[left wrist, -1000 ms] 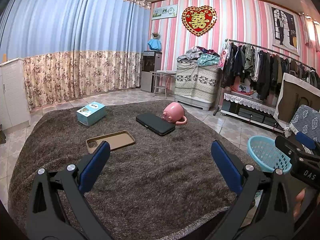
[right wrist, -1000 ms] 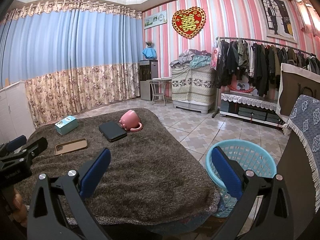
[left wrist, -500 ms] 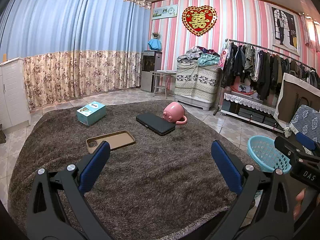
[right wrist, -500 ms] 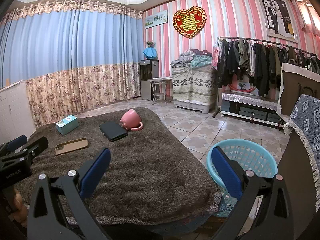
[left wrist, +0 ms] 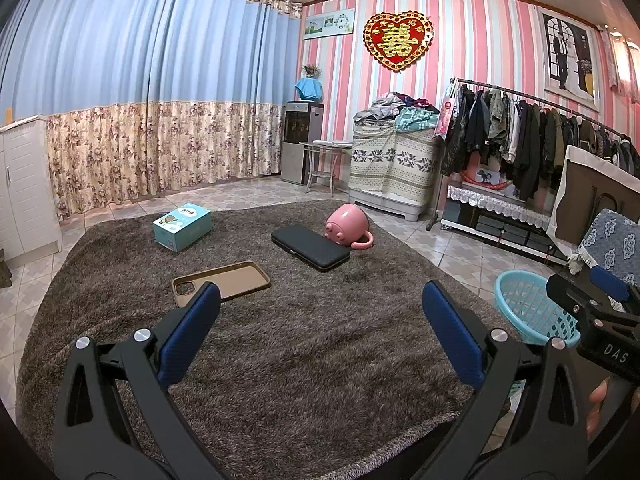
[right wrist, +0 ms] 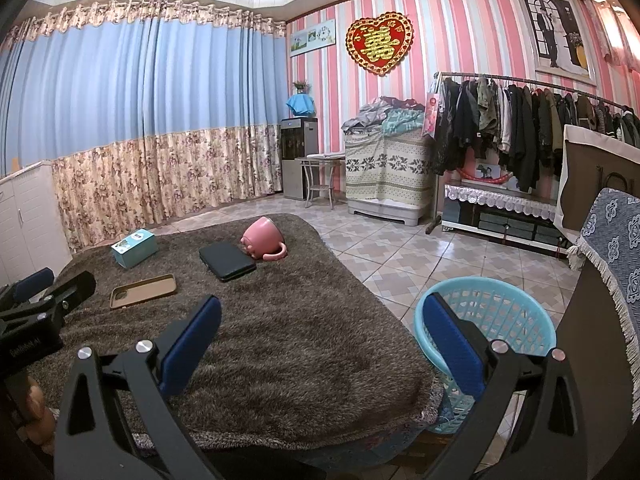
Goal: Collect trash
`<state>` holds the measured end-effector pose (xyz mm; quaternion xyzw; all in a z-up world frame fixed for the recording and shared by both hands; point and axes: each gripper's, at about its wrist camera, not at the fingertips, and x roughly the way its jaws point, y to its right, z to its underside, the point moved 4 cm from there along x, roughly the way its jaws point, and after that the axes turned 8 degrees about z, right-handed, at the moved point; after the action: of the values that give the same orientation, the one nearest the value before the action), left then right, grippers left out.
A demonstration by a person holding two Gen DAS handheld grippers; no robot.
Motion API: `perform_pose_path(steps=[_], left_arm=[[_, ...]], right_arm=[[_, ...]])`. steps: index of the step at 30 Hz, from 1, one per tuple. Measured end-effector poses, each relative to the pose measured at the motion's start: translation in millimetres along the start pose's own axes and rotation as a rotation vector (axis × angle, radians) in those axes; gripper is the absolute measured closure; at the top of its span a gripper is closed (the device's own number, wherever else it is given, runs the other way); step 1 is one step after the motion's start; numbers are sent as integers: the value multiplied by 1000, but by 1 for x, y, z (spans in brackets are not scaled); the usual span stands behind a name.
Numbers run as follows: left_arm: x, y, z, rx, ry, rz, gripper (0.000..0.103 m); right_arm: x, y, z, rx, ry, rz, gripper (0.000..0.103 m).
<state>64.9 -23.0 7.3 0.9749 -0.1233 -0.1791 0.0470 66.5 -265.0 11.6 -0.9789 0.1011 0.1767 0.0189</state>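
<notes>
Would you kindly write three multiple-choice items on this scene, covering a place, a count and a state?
1. Where does the pink mug lie?
A. inside the basket
B. beside the black case
C. on the box

2. How many things lie on the brown rug?
A. two
B. six
C. four

3. How is the left gripper?
A. open, holding nothing
B. shut on the mug
C. shut on the phone case

Answers: 1 B, it lies tipped over at the case's far end. 2 C, teal box, phone case, black case, mug. 3 A, rug shows between its blue fingers.
</notes>
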Motion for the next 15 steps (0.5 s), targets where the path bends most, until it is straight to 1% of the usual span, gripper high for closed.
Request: perform_pose_path(steps=[15], left_arm=[[0,0,-1,3,-1,1,5]], right_arm=[[2,0,-3,-2,2,-3,4]])
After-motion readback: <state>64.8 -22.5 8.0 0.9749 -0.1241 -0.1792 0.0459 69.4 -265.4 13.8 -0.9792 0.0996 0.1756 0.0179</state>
